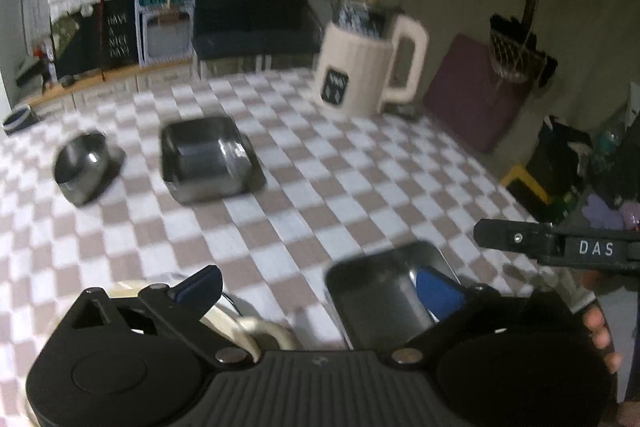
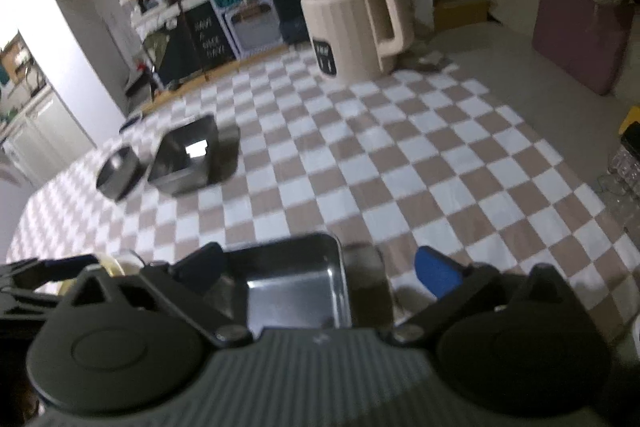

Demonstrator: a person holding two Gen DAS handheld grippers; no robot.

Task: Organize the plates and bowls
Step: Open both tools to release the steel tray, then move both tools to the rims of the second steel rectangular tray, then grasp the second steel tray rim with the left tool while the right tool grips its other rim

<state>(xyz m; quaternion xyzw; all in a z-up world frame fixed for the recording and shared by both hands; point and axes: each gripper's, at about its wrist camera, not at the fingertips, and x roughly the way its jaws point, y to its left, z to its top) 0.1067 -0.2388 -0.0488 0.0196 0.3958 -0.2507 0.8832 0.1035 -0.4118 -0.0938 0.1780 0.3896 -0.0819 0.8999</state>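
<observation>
A near square steel tray (image 1: pixel 380 299) (image 2: pixel 296 287) lies on the checkered cloth (image 1: pixel 320 187) (image 2: pixel 400 167). A far square steel tray (image 1: pixel 208 159) (image 2: pixel 188 157) and a small round steel bowl (image 1: pixel 82 167) (image 2: pixel 118 171) sit farther left. My left gripper (image 1: pixel 320 287) is open above the cloth; its right finger overlaps the near tray. A cream dish (image 1: pixel 248 331) lies under its left finger. My right gripper (image 2: pixel 320 267) is open, with the near tray's right rim between its fingers. It also shows in the left wrist view (image 1: pixel 560 243).
A large cream jug-shaped container (image 1: pixel 368 63) (image 2: pixel 356 27) stands at the cloth's far edge. A maroon cushion (image 1: pixel 476 91) (image 2: pixel 580 27) leans on the wall at right. Shelves and a chalkboard sign (image 1: pixel 118 35) are behind. Clear glasses (image 2: pixel 624 167) sit at the right edge.
</observation>
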